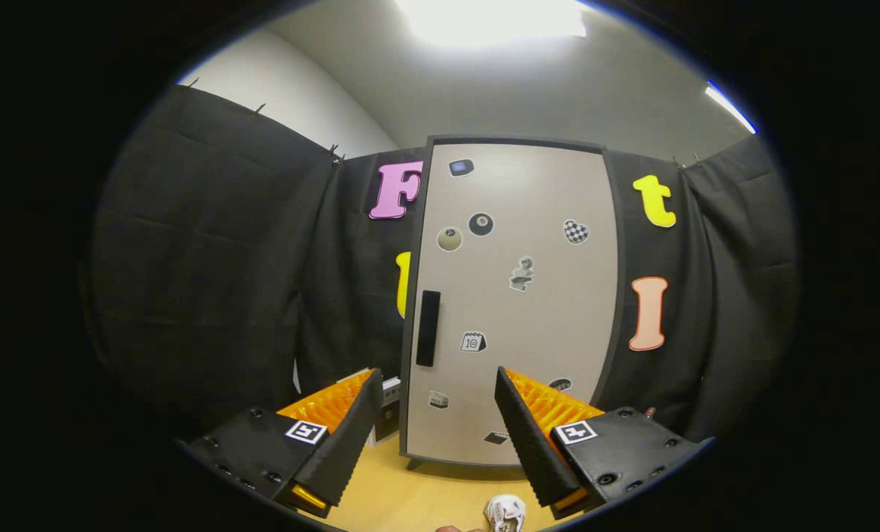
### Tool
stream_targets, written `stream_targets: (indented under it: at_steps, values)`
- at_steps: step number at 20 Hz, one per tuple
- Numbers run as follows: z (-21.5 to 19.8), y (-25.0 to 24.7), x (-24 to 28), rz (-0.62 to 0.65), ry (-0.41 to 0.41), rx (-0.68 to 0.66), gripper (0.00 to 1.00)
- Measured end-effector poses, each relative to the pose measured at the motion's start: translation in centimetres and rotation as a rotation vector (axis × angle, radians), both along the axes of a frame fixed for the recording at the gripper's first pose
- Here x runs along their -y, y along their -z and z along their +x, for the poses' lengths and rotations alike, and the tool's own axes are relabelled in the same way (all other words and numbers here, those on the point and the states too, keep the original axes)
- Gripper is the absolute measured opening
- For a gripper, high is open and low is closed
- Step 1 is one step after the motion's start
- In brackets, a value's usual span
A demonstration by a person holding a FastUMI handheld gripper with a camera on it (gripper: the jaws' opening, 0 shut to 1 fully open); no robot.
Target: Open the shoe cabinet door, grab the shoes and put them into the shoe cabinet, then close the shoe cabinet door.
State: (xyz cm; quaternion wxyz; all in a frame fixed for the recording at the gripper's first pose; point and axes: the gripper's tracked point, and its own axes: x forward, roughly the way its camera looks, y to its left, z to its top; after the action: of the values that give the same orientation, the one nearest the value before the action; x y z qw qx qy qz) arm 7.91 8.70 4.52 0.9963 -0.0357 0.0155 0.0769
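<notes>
A tall light-grey shoe cabinet (517, 295) with a dark frame stands ahead on the wooden floor, its door shut. Several stickers dot the door. A black vertical handle (428, 328) sits on the door's left side, beyond my left finger. My gripper (438, 380) is open, fingers spread wide with nothing between them, held back from the cabinet and aimed at its lower half. A small white shoe (505, 513) lies on the floor below, between the fingers and close to me.
Black cloth walls close in on the left and right of the cabinet. A small white and dark box (389, 403) sits on the floor left of the cabinet, behind my left finger. Wooden floor (425, 495) lies between me and the cabinet.
</notes>
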Motion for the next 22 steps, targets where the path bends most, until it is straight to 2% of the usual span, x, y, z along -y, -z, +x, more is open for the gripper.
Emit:
stream_targets:
  at_steps: [8, 14, 18, 20, 22]
  values:
    - [13.2, 0.7, -2.2, 0.004, 0.049, -0.040, 0.96]
    - [19.9, 1.6, -3.2, 0.013, 0.096, -0.054, 0.96]
    - [22.1, 3.3, -4.1, 0.065, 0.114, -0.112, 0.85]
    - [22.3, 3.8, -3.9, 0.083, 0.148, -0.146, 0.79]
    - [22.4, 3.5, -4.0, 0.117, 0.157, -0.157, 0.59]
